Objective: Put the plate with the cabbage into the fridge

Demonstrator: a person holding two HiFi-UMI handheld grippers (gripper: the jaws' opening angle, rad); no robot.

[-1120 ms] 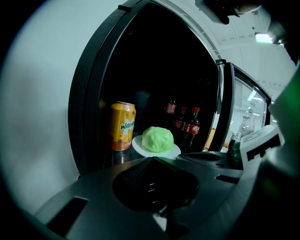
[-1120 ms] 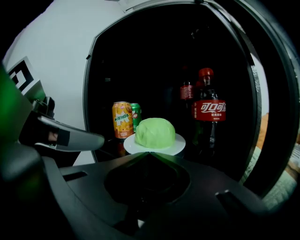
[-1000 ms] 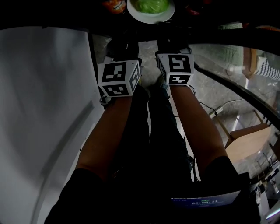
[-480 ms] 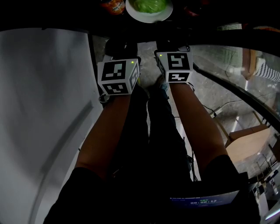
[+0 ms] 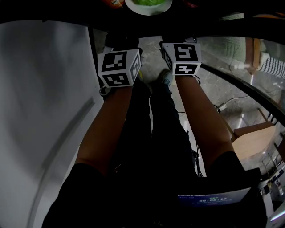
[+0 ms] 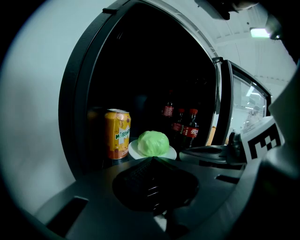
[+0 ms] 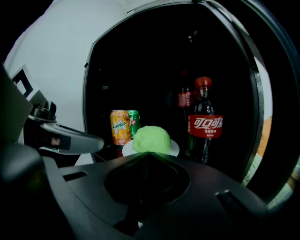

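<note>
A white plate with a round green cabbage stands on a shelf inside the dark, open fridge. It also shows in the right gripper view, plate and cabbage, and at the top edge of the head view, plate. My left gripper is shut and empty, its tip just short of the plate's near rim. My right gripper is shut too, with nothing in it, also just in front of the plate. Both marker cubes sit side by side below the shelf edge.
An orange Mirinda can stands left of the plate, a green can behind it. Cola bottles stand to the right and behind. The glass fridge door is swung open on the right. A white fridge side wall is at left.
In the head view the plate has slid toward the top edge, so less of it shows. The two cubes have stayed almost where they were; both grippers remain shut.
</note>
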